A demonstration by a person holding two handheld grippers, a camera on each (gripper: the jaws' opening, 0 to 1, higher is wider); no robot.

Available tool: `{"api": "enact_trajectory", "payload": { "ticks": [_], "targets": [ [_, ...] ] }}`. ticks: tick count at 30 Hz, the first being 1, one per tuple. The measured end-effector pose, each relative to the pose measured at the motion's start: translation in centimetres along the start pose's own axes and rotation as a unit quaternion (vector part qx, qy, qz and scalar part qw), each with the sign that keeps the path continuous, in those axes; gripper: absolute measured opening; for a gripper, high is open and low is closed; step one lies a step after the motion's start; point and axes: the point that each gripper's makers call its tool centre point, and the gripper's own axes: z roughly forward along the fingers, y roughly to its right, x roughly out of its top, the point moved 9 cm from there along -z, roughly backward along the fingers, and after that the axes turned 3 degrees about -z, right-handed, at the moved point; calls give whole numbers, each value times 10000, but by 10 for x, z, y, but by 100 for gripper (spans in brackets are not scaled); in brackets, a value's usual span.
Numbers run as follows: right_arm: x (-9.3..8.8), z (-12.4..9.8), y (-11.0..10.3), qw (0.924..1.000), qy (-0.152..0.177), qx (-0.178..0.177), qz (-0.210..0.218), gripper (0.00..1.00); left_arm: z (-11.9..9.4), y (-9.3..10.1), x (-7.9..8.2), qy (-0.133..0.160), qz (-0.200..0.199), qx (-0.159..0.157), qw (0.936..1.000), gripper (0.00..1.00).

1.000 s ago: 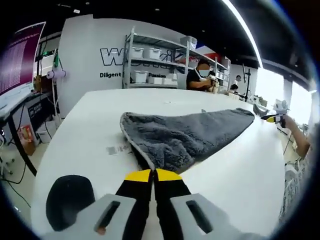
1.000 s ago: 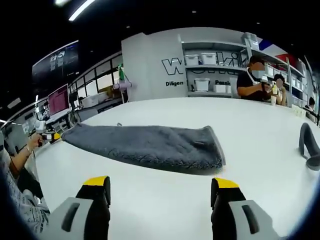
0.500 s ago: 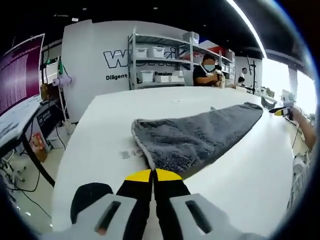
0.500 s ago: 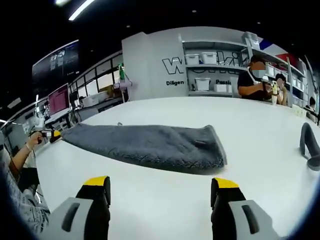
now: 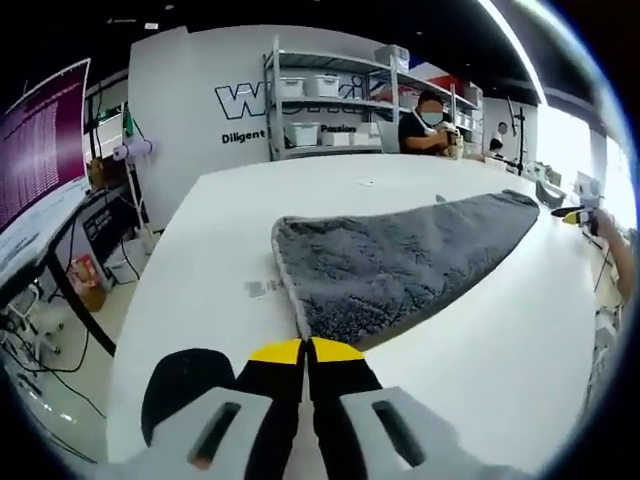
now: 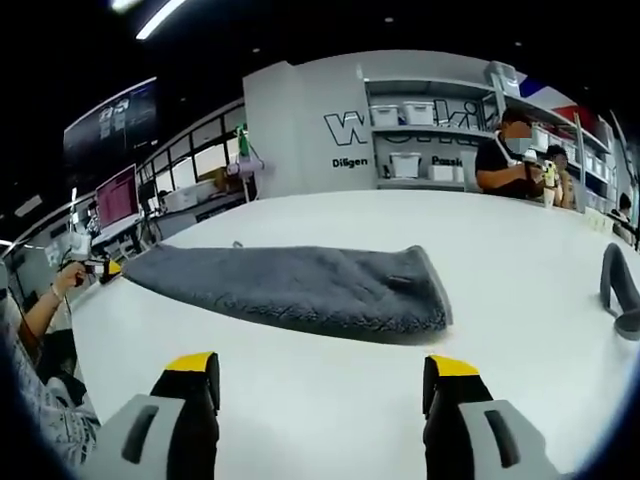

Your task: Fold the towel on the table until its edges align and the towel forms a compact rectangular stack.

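Two risks, both judged from the present layout. First: the towel (image 5: 400, 262) lies as a long, already doubled grey strip that tapers toward its far end, so its edges look skewed; folding again from this shape would probably give a lopsided wedge, not a rectangular stack. Second: the pile is thick and soft, so a pinch at the near corner may catch only the top layer and peel the fold open.

Left gripper (image 5: 305, 349): jaws clenched together, yellow tips touching, nothing between them. The tips sit just short of the towel's near corner, apart from it, over the white table (image 5: 180, 290). A dark rounded object (image 5: 185, 385) lies just left of the jaws; I cannot tell what it is.

Right gripper (image 6: 315, 375): jaws spread wide, empty, touching nothing. The towel (image 6: 300, 285) lies ahead of them across the table, near but apart, its thicker folded end toward the right jaw.
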Motion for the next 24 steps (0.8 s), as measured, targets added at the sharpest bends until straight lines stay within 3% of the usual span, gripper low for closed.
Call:
{"api": "enact_trajectory", "payload": {
  "ticks": [2,4,6,11,15,21,24],
  "targets": [
    [1,0,0,10000,7,-1,-9,88,-1,-1,-2,-72,-121,35,9999,8],
    [2,-1,1,10000,11,-8,-22,88,-3,-2,-3,-162,-175,9,9997,19],
    [4,-2,2,10000,28,-23,-35,88,-8,0,-1,38,-453,-33,9990,27],
    [8,-1,5,10000,14,-56,-76,86,-22,7,1,238,-660,-236,9973,33],
    [12,0,10,9999,-43,-67,-139,83,-31,13,1,379,-886,-311,9949,54],
    [19,-1,22,9988,-174,-134,-435,81,-43,32,-2,745,-1020,-795,9888,57],
    [21,0,29,9979,-242,-183,-569,81,-46,46,-4,692,-995,-1057,9870,61]
  ]
}}
